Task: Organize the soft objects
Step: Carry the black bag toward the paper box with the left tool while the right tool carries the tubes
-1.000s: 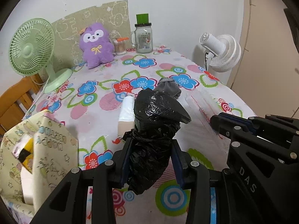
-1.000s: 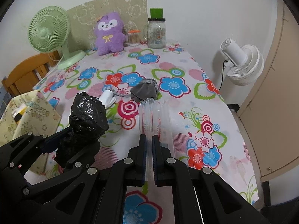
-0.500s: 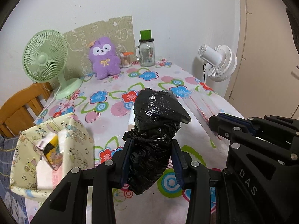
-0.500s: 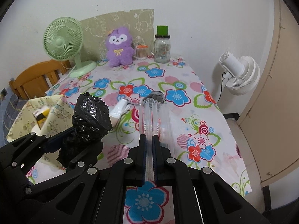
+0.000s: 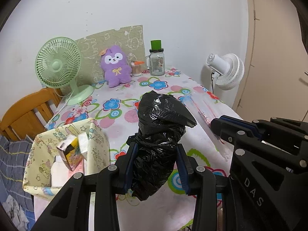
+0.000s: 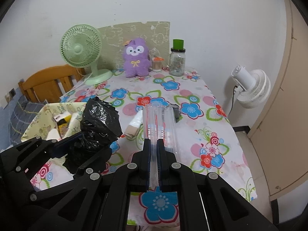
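Left wrist: left tool is gripping a black bag, part-open jaws pressing its sides, above the table; yellow bin sitting left; right wrist: right tool is pinching a clear bag in fully closed jaws, over the table's middle.

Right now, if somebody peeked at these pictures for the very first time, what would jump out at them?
Probably the crumpled black plastic bag, pinched in the left gripper above the flowery tablecloth. Next, the clear plastic bags squeezed flat in the right gripper. At the far end of the table, a purple plush toy sits against the wall beside a green fan.
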### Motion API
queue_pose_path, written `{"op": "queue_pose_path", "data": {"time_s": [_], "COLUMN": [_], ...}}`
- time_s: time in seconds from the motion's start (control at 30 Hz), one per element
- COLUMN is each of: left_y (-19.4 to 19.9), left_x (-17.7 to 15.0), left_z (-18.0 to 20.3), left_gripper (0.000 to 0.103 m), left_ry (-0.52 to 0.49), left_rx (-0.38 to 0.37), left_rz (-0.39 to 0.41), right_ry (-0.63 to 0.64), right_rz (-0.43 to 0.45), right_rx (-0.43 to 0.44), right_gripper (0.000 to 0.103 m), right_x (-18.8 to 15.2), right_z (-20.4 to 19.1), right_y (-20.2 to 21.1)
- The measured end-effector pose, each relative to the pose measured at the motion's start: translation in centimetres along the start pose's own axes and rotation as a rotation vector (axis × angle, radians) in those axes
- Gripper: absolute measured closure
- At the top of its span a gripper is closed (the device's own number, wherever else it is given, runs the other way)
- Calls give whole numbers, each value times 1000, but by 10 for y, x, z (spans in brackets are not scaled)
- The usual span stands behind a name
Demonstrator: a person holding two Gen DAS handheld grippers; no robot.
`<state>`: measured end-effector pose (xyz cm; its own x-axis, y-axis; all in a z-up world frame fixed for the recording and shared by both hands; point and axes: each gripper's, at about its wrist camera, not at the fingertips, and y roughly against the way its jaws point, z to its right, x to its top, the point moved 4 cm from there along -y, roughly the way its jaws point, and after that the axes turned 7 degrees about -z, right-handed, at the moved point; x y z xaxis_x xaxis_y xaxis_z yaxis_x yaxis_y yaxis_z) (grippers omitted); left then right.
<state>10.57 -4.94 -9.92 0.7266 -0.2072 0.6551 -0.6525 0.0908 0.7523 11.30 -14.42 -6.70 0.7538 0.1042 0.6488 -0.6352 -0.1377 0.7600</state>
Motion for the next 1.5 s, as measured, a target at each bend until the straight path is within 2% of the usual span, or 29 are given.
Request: {"op": "queue_pose_path", "data": {"time_s": [0.3,0.8,1.5], "left_y": [10,19,5], "left_x": [2,3,-8], "left_z": [-19,-69,-137], "left_gripper": [63,63,63], "left_ry": [14,45,99], "left_rx": [-1,38,81], "left_rz": [15,25,12], "right_ry": [30,75,154], "right_rz": [21,26,4], "right_rx": [15,68,138], "right_gripper": [95,95,95], "right_x": [9,28,43], "right_z": [-20,-71,-139], "right_y": [8,2,-26]}}
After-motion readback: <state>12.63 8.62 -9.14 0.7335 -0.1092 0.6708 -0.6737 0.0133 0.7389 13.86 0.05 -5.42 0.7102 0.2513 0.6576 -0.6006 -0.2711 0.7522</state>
